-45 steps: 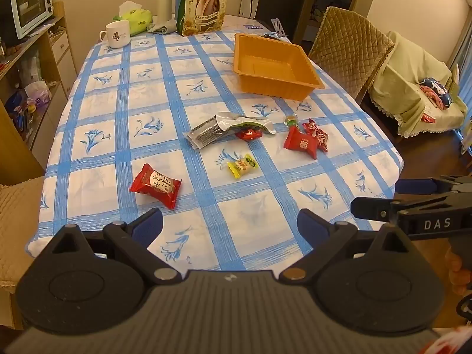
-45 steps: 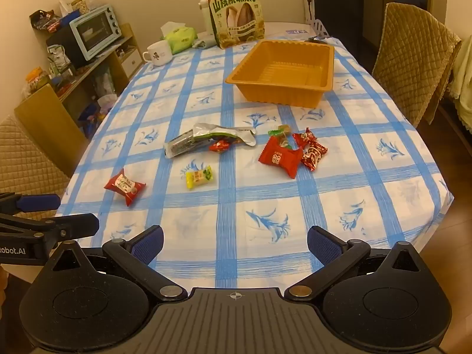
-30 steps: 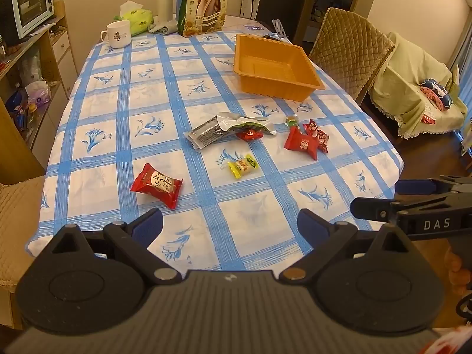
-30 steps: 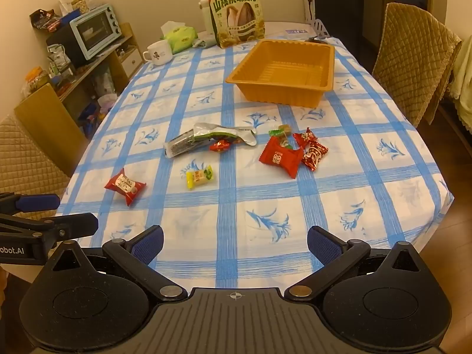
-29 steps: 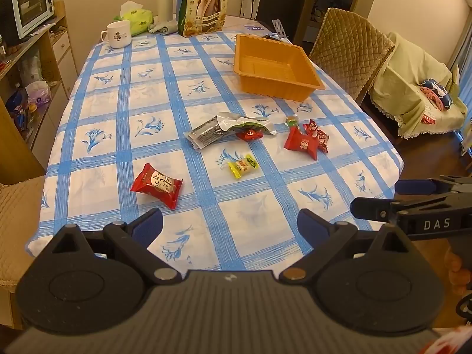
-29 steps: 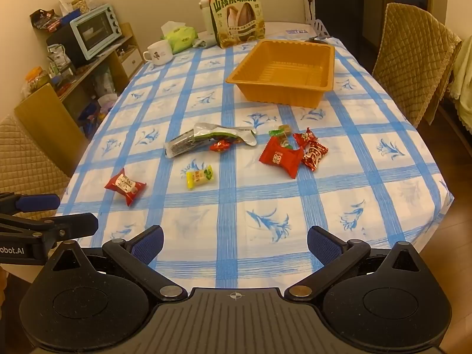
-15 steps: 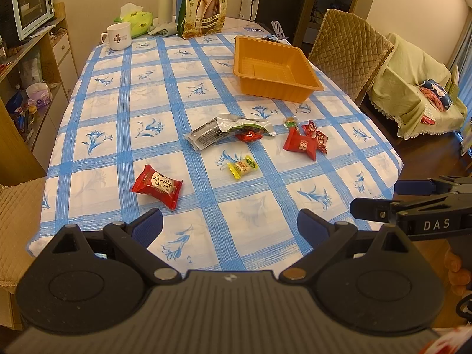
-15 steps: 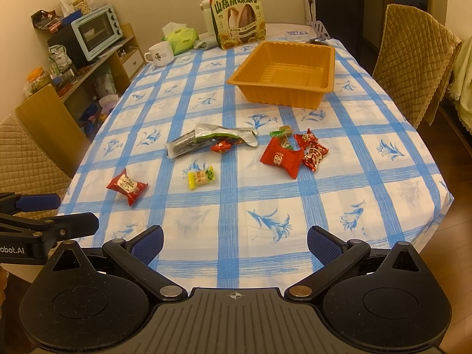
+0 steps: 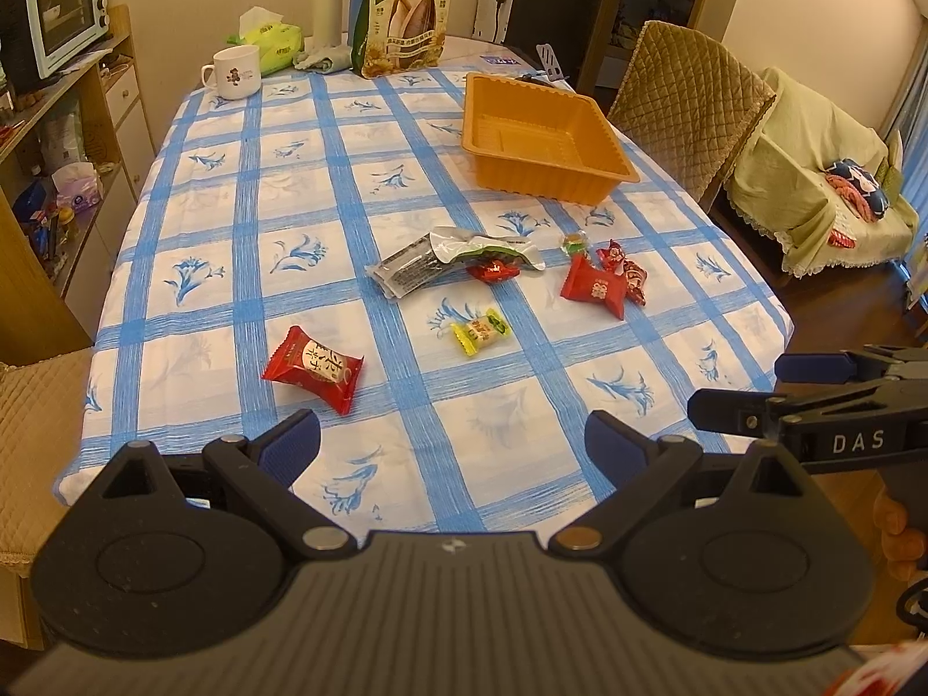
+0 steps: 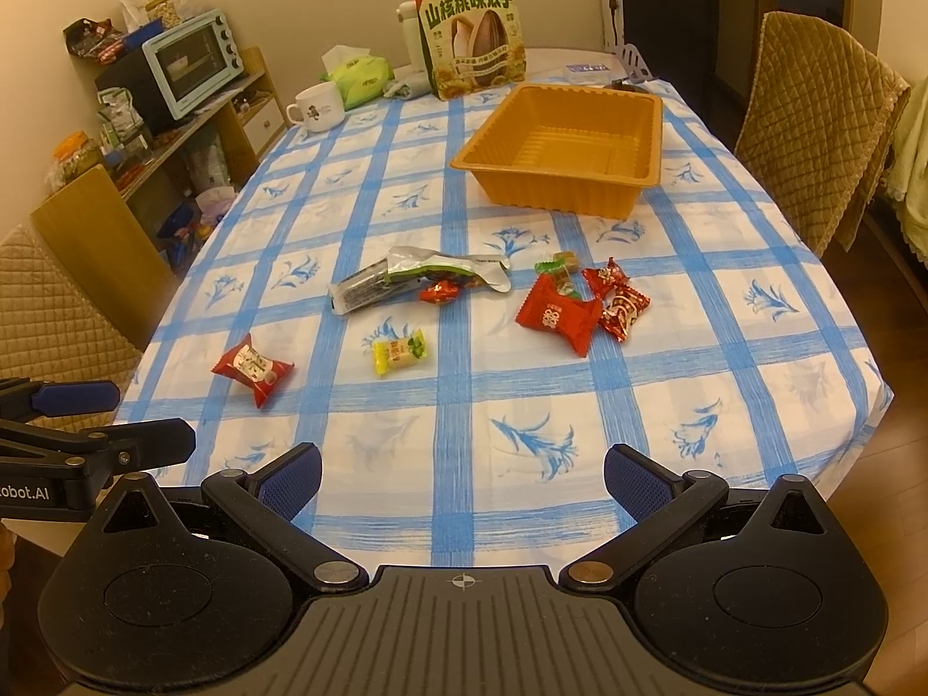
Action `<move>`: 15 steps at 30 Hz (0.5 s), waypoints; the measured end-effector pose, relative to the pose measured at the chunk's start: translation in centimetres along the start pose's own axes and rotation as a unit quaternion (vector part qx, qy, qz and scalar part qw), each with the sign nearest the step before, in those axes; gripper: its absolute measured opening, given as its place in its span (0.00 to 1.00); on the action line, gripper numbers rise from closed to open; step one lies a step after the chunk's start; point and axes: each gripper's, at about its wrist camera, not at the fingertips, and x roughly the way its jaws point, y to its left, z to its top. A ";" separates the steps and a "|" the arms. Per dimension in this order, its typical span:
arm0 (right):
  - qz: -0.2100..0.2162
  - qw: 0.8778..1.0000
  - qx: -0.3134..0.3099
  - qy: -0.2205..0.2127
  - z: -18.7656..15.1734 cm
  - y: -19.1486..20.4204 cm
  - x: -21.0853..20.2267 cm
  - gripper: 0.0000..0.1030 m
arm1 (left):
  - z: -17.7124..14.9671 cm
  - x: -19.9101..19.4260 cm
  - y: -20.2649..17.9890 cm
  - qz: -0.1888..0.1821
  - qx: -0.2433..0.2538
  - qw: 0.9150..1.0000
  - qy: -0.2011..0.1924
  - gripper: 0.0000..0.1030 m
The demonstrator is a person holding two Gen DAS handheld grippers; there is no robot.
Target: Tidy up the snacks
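Several wrapped snacks lie on the blue-checked tablecloth [image 9: 243, 220]: a red packet [image 9: 313, 368] at the near left, a yellow candy [image 9: 480, 332], a silver-green pouch [image 9: 452, 258] with a small red candy [image 9: 493, 271] beside it, and a red packet [image 9: 597, 292] with small candies [image 9: 629, 275] to the right. An empty orange tray [image 9: 545, 136] stands farther back. My left gripper [image 9: 452, 443] is open and empty over the near table edge. My right gripper [image 10: 461, 478] is open and empty too, near the same edge; the red packet [image 10: 557, 316] and the tray [image 10: 565, 148] lie ahead of it.
A large sunflower-seed bag [image 9: 406, 14], a white mug [image 9: 235, 72], a tissue pack [image 9: 269, 40] and a bottle [image 9: 326, 3] stand at the table's far end. Quilted chairs [image 9: 690, 98] flank the table. A shelf with a toaster oven [image 9: 58, 14] is at the left.
Both grippers have drawn back and risen slightly, so the table shows a little farther off. Nothing on the table has moved.
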 end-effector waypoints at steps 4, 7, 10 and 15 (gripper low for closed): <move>0.000 1.000 0.000 0.000 0.1 0.2 0.1 1.00 | -0.1 0.0 0.0 0.000 0.000 1.000 0.000 0.94; 0.000 1.000 0.000 -0.001 0.1 0.2 0.1 1.00 | -0.1 0.0 0.0 0.000 0.000 1.000 -0.001 0.94; -0.001 1.000 0.000 -0.001 0.1 0.2 0.1 1.00 | -0.1 0.0 0.0 0.000 0.000 1.000 -0.001 0.94; 0.000 1.000 0.000 -0.001 0.1 0.2 0.2 1.00 | 0.0 0.0 0.0 -0.001 0.000 1.000 -0.001 0.94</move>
